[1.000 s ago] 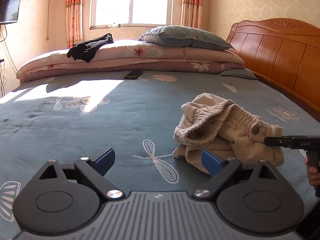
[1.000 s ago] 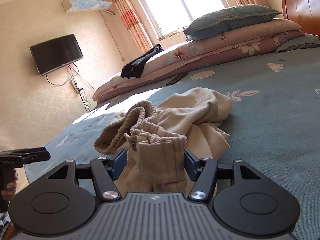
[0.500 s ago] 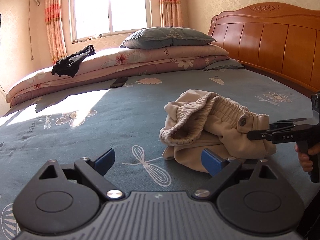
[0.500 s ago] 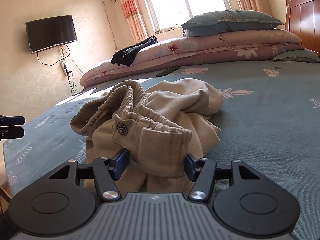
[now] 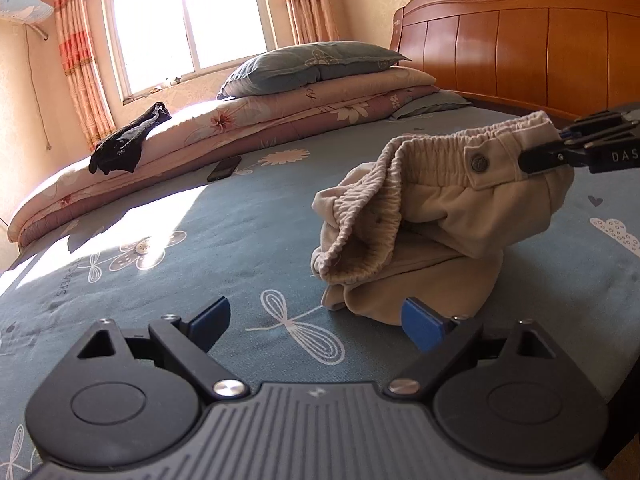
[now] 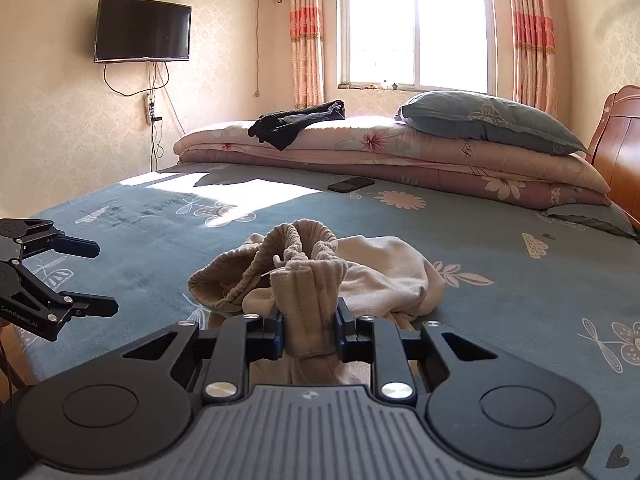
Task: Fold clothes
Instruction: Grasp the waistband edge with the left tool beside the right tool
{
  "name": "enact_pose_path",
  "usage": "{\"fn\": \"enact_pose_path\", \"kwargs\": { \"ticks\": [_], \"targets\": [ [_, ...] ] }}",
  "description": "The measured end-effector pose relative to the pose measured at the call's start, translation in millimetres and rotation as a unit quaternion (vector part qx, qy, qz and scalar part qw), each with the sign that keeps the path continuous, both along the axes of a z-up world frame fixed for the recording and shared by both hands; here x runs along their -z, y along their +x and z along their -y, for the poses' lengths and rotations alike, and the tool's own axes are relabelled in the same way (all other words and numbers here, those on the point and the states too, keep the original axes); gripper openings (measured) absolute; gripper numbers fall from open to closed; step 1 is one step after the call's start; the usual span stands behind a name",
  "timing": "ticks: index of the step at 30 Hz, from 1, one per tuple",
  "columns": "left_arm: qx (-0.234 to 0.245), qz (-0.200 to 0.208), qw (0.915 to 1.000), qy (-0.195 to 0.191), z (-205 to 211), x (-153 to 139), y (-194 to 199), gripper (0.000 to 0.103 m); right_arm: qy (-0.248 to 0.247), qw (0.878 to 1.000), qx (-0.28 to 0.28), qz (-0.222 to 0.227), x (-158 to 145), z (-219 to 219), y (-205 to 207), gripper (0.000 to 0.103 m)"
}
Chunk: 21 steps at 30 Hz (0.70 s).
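Trousers (image 5: 432,224), beige, bunched on the bed (image 5: 200,248); waistband (image 6: 308,280) raised off the sheet, the rest heaped below. Right gripper (image 6: 310,334) clenched on a thick wad of waistband beside the button (image 5: 477,163). Left gripper (image 5: 316,322) with jaws spread, grasping nothing, low and just short of the heap. Risk: the bulky wad may slip from the pads as the hanging weight pulls, or tangled legs may lift as one lump, spoiling a flat spread

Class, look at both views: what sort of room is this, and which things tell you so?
Most likely a home bedroom: a wooden carved headboard, a grey-blue pillow on folded floral quilts, and a wall-mounted black television.
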<state>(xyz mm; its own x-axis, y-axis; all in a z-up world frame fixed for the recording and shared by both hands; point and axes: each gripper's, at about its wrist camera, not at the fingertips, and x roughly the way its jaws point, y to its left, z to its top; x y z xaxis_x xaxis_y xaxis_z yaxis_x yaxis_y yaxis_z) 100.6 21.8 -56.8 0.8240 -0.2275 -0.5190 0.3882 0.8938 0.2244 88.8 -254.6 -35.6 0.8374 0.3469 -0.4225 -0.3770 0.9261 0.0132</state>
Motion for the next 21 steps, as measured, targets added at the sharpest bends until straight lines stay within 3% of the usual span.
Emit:
{"fn": "enact_pose_path", "kwargs": {
  "ticks": [4,8,19,21],
  "targets": [
    [0.017,0.035,0.9980,0.050,16,7,3,0.092,-0.001,1.000,0.007,0.004,-21,2,-11,0.026],
    [0.041,0.044,0.9969,0.050,35,20,20,0.092,0.003,1.000,0.018,0.001,-36,8,-12,0.026],
    [0.067,0.106,0.9858,0.111,88,63,79,0.092,0.016,1.000,0.018,-0.010,-43,20,8,0.026],
    [0.064,0.110,0.9853,0.114,90,64,89,0.069,0.014,1.000,0.017,-0.010,-43,21,10,0.026]
  ]
}}
